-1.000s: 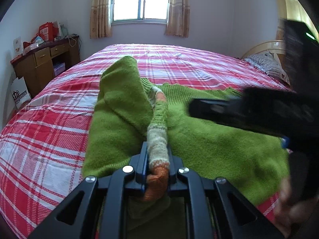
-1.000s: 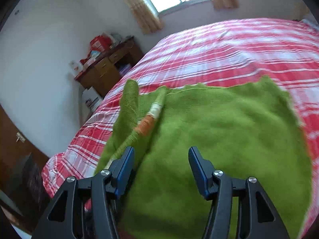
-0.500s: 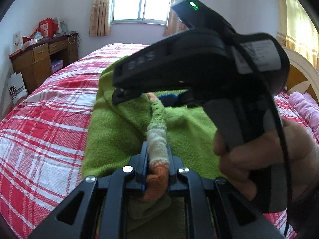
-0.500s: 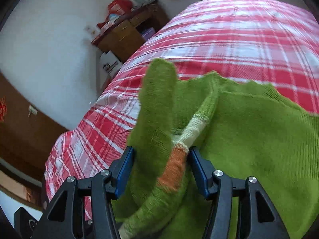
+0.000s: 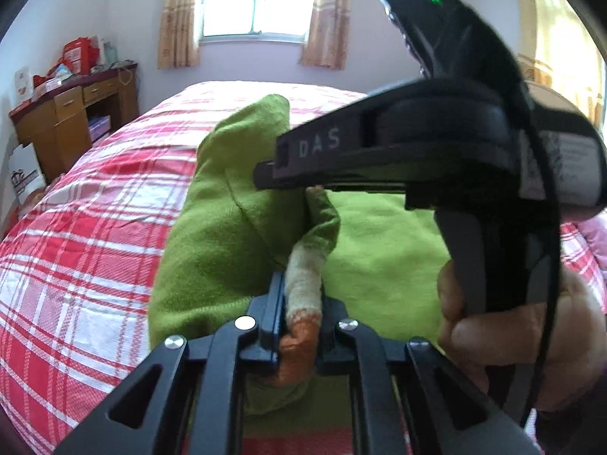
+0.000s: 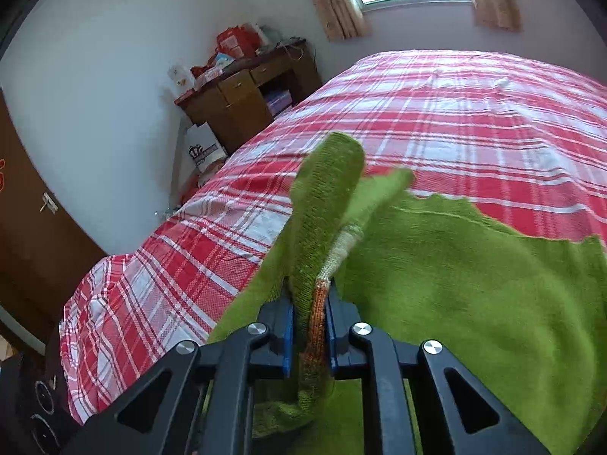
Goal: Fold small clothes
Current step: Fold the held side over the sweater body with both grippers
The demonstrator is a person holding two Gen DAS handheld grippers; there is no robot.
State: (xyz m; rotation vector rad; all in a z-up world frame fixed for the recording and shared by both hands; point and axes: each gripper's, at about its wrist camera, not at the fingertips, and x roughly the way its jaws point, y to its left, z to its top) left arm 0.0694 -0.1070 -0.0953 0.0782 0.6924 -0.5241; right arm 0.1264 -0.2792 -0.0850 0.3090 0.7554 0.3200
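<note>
Green knitted sweater (image 6: pixel 474 284) lies spread on the red plaid bed (image 6: pixel 455 113), its striped orange-and-cream cuffed sleeve (image 5: pixel 303 284) running straight ahead from my left claw (image 5: pixel 299 326), which pinches it. My right claw (image 6: pixel 309 326) pinches the same sleeve further along. I judge the sweater's body to the right is where the sleeve should fold; there is open bed beyond.

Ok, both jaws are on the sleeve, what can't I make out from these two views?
- Left wrist view: the right gripper and hand hide the green sweater's right half and the bed behind.
- Right wrist view: the sweater's near hem is cut off by the bottom edge and gripper frame.
- Both views: the striped cuff's end is hidden between the jaws.
</note>
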